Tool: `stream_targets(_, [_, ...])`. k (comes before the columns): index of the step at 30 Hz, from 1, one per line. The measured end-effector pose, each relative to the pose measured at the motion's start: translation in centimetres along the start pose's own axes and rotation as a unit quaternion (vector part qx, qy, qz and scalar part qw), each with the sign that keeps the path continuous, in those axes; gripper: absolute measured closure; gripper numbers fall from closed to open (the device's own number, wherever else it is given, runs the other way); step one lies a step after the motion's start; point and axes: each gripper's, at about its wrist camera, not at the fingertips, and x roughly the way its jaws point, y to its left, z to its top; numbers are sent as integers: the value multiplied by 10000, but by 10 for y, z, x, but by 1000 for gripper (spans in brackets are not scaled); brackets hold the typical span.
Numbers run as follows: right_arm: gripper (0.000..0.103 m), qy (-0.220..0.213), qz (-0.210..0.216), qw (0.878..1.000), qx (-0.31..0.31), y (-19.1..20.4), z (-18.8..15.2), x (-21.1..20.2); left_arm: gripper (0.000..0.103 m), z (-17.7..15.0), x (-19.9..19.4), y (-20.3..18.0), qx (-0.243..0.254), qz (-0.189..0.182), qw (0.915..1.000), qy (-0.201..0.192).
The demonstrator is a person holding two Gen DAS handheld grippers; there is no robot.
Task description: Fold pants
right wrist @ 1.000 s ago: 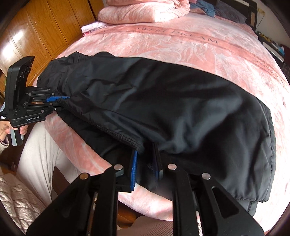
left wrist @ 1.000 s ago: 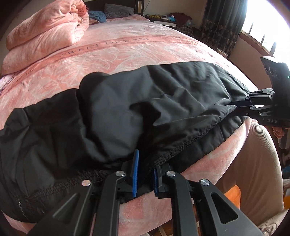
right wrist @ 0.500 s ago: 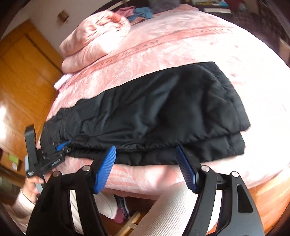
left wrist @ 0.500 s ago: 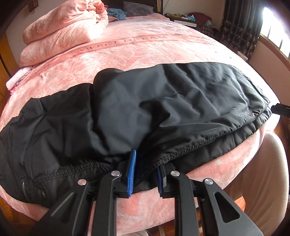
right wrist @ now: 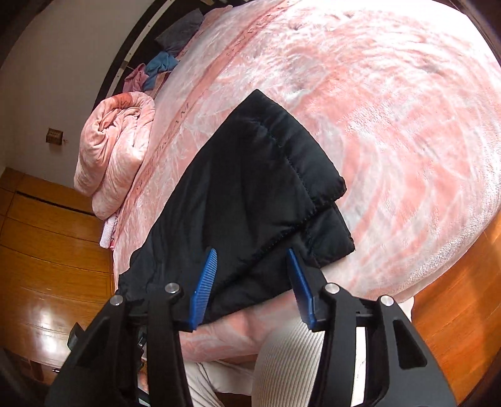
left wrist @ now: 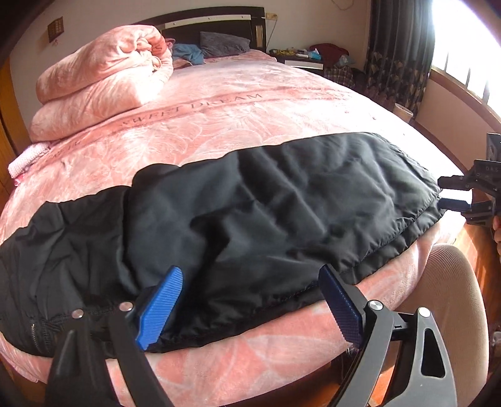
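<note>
Pink bed (left wrist: 250,103), folded black pants (left wrist: 266,206)

The bed (left wrist: 238,106) is viewed by the left wrist camera from its near edge, close and low, facing the headboard (left wrist: 200,23). By the right wrist camera, tilted, the same edge is seen. The black pants (left wrist: 250,219) and the rolled pink blanket (right wrist: 116,150) are shared.
</note>
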Motion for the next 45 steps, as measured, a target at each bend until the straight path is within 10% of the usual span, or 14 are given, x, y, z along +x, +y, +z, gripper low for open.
stream_targets(6, [61, -82, 166, 9994, 291, -3, 6, 4, 13, 2, 15, -20, 147, -20, 9996, 254])
stream_targets(9, [95, -20, 21, 9994, 332, -7, 12, 10, 13, 2, 20, -27, 305, 79, 9991, 280])
stream_targets(13, [99, -57, 67, 9998, 195, 1, 6, -1, 13, 3, 23, -33, 452, 152, 9983, 321])
stream_targets(24, [95, 365, -234, 9990, 47, -17, -7, 5, 8, 0, 30, -33, 429, 63, 9980, 470])
stream_targets(31, [49, -18, -312, 9995, 108, -24, -11, -30, 8, 1, 30, -27, 265, -4, 9983, 515])
stream_targets(38, [49, 21, 311, 9973, 667, -51, -7, -26, 8, 4, 30, -23, 188, -21, 9984, 529])
stream_targets(45, [65, 113, -54, 9987, 491, -37, 7, -5, 8, 5, 30, -18, -246, -81, 9980, 584])
